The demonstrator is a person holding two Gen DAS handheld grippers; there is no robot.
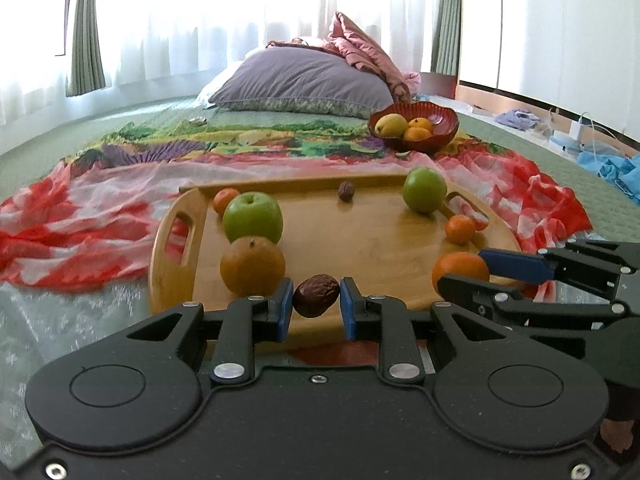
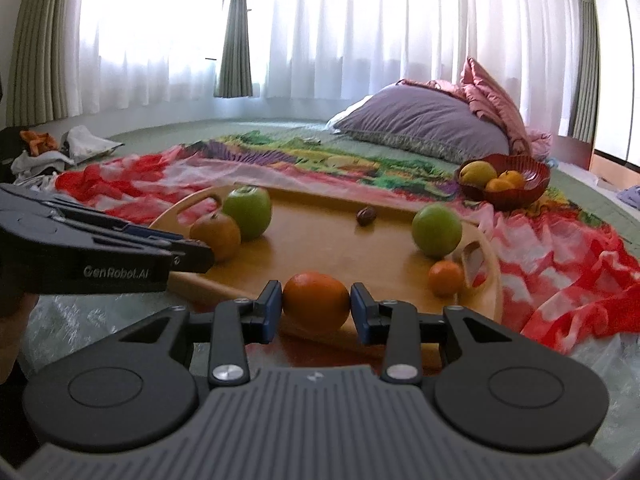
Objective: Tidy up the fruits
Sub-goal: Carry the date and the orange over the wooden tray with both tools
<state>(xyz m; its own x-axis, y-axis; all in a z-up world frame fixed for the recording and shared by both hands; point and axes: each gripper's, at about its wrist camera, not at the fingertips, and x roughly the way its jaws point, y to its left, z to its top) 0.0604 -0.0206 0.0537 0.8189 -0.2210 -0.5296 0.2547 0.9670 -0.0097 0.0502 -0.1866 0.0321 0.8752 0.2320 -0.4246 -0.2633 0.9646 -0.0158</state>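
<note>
A dried date [image 1: 316, 295] is gripped in the left gripper [image 1: 316, 300], a tangerine [image 2: 316, 301] in the right gripper [image 2: 316, 304], jaws clenched, over the wooden tray's [image 1: 372, 240] near rim. Round fruit could be squeezed out. Two green apples, one date at 12 o'clock; the red bowl [image 1: 414, 126] at 1 o'clock.

Each camera sits just behind its own gripper and looks forward and slightly down along the two fingers, low over a bed. The left wrist view looks past the left gripper [image 1: 316, 296] across the wooden tray [image 1: 372, 240] toward the pillow [image 1: 300, 80] and curtained window [image 1: 240, 8], with the right gripper [image 1: 464, 270] entering at its right edge. The right wrist view faces the same way from further right, close to the tray's near rim, with the left gripper at its left edge. Both share the tray, the red bowl [image 2: 504, 178], pillow and window.
</note>
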